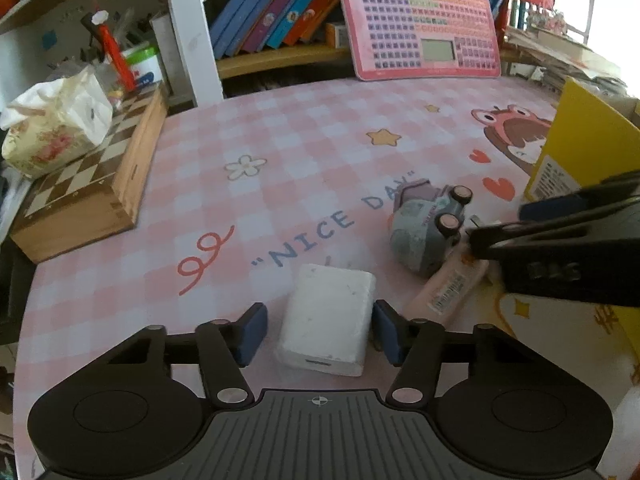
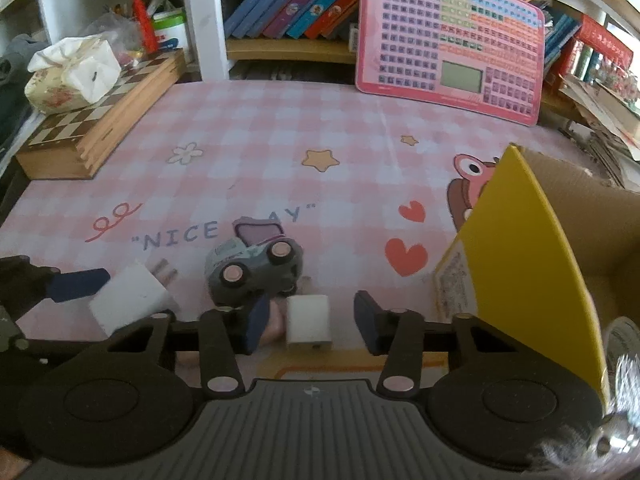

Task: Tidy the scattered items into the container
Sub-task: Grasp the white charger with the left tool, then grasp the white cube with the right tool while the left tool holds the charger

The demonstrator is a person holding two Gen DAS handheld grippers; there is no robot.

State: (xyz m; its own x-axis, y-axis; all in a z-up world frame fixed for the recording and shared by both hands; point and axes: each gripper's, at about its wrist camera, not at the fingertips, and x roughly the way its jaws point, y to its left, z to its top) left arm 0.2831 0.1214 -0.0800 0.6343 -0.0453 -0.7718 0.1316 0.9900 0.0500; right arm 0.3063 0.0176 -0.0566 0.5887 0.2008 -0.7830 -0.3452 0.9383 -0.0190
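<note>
A white charger block [image 1: 326, 320] lies on the pink checked mat between the pads of my left gripper [image 1: 320, 312]. The right pad is at its side and a small gap shows at the left pad, so the jaws are open. My right gripper [image 2: 311, 308] is open around a small white block [image 2: 308, 320], with gaps on both sides. A pink tube [image 1: 448, 288] lies beside that block. Just beyond both grippers a grey toy car [image 2: 252, 272] rests on its side. The yellow cardboard box [image 2: 520, 260] stands open at the right.
A wooden chess box [image 1: 88, 200] with a tissue pack [image 1: 52, 128] on it sits at the left edge. A pink toy keyboard [image 1: 420, 24] leans against the bookshelf at the back. A clear shiny item [image 2: 616, 360] shows at the box's near corner.
</note>
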